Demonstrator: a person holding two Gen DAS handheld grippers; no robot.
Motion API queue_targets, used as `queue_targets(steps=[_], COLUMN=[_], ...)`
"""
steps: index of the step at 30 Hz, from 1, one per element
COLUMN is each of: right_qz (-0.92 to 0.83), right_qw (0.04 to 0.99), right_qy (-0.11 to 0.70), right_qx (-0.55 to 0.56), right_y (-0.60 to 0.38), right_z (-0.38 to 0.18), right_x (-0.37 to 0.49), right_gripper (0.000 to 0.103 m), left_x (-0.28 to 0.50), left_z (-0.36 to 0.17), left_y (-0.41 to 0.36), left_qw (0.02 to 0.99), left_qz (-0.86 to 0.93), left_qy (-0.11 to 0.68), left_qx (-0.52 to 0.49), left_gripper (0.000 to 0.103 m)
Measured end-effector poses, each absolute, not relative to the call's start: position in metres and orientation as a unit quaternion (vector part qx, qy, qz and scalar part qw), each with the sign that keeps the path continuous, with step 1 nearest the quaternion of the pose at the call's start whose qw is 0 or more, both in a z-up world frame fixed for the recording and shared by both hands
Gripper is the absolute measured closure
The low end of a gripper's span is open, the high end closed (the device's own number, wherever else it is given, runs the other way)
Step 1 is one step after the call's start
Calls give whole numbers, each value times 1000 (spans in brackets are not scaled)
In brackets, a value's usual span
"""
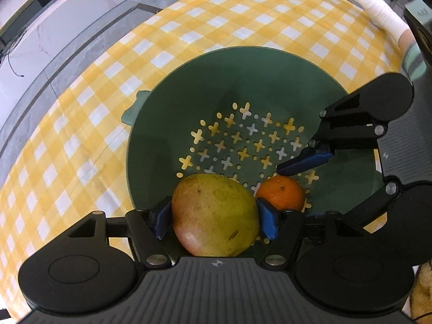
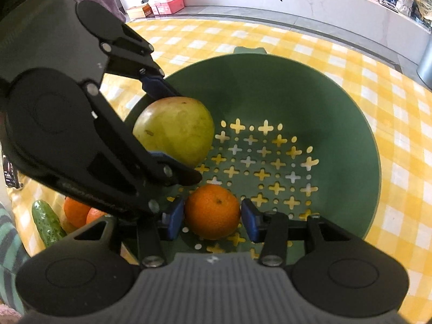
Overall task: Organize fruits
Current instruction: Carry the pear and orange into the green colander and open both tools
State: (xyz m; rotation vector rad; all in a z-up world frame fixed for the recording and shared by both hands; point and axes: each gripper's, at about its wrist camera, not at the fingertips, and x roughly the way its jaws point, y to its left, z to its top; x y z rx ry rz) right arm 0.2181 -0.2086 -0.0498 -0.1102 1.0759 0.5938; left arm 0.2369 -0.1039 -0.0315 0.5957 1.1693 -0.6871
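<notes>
Checkered tablecloth (image 1: pixel 81 140); mango (image 1: pixel 214 216) upright in left tongs (image 1: pixel 214 220).

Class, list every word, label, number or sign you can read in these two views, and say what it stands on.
No text reads clearly in either view.
Pink boxes: print too small to read.
Dark device: pale marks, too blurred to read.
Ribbed housing: small white emblem, no letters.
</notes>
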Motion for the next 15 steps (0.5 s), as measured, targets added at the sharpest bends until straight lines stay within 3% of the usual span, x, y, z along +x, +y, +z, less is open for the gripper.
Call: queue_targets(steps=[7,15], right_qz=[270,268], right_qw=[822,834], right_qy=[499,482], right_qx=[-46,-34], right_y=[-212,-218], right_z=[-48,-35], right_x=[213,204], right_gripper=[58,38], left_x=[236,234], left_z=[-29,-22], left_y=[-103,-106], left_qw=[747,759], left_qz=[-298,-275], left_qy=[542,543], left_qx=[243,233], left_gripper=[27,25])
